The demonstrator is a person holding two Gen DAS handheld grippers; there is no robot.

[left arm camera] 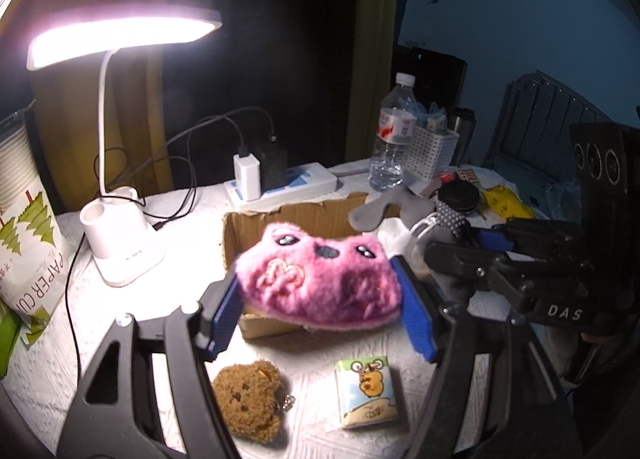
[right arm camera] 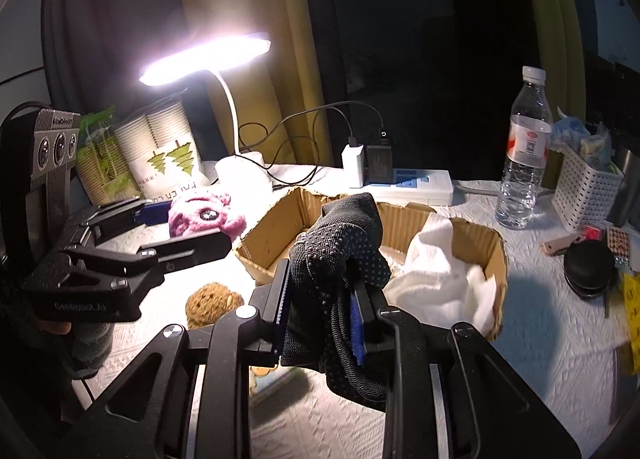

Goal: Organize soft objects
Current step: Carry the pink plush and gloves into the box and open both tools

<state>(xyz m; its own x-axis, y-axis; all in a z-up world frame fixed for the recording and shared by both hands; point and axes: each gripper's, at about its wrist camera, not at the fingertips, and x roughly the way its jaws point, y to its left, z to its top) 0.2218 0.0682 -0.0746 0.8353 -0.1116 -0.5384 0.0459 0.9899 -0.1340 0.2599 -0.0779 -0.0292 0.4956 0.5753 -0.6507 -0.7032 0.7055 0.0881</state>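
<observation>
My left gripper (left arm camera: pixel 320 299) is shut on a pink plush toy (left arm camera: pixel 320 283) and holds it above the near wall of an open cardboard box (left arm camera: pixel 248 227). My right gripper (right arm camera: pixel 320 307) is shut on a dark dotted sock (right arm camera: pixel 340 259), held in front of the cardboard box (right arm camera: pixel 280 219), which has white cloth (right arm camera: pixel 440 271) inside. The pink plush (right arm camera: pixel 200 215) and the left gripper (right arm camera: pixel 184 231) show at left in the right wrist view. A brown plush (left arm camera: pixel 248 399) and a small tissue pack (left arm camera: pixel 366 391) lie on the table before the box. The right gripper (left arm camera: pixel 448 235) with the sock (left arm camera: pixel 452 219) shows at right.
A lit desk lamp (left arm camera: pixel 120 243) stands left of the box, a paper cup pack (left arm camera: pixel 28 227) at far left. Behind are a power strip (left arm camera: pixel 280 187) with chargers, a water bottle (left arm camera: pixel 394 135) and a white basket (left arm camera: pixel 434 151). A black round case (right arm camera: pixel 588 267) lies at right.
</observation>
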